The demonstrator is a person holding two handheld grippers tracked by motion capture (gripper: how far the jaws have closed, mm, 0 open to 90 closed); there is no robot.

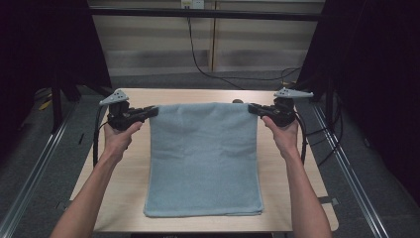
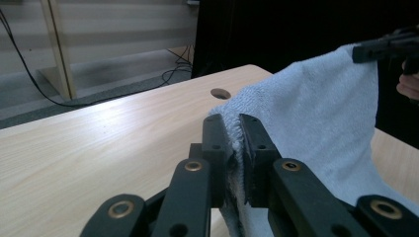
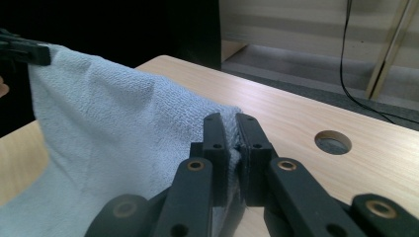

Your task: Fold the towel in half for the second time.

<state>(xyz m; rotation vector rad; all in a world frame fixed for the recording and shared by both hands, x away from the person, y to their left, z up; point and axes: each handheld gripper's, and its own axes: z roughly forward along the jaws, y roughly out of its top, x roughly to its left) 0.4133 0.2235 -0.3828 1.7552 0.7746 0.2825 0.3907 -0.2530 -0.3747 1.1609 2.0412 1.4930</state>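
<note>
The left gripper [image 2: 235, 148] was clamped on the far left corner of the light blue towel [image 1: 205, 158], its two black jaws pinching a bunched fold of terry between them. The right gripper [image 3: 232, 145] was clamped the same way on the far right corner, the cloth squeezed thin between its pads. In the high view the left gripper [image 1: 152, 112] and the right gripper [image 1: 253, 108] pointed inward toward each other, each held in a hand, with the towel's far edge stretched nearly straight between them and raised off the wooden table [image 1: 133, 173]. From each gripper view the cloth sloped down and away from that lifted edge — the near part lay flat on the tabletop, its near edge close to the person's side and looking doubled, as if the towel were already folded once. A round hole [image 3: 333, 141] in the tabletop sat just beyond the right corner.

The step in hand looked like the lift that opens a fold: both far corners gripped, edge up, the rest resting on the table. The next move would probably call for carrying both corners together toward the near edge at the same height and pace — keeping the span taut so the edge lands square and no crease forms.
</note>
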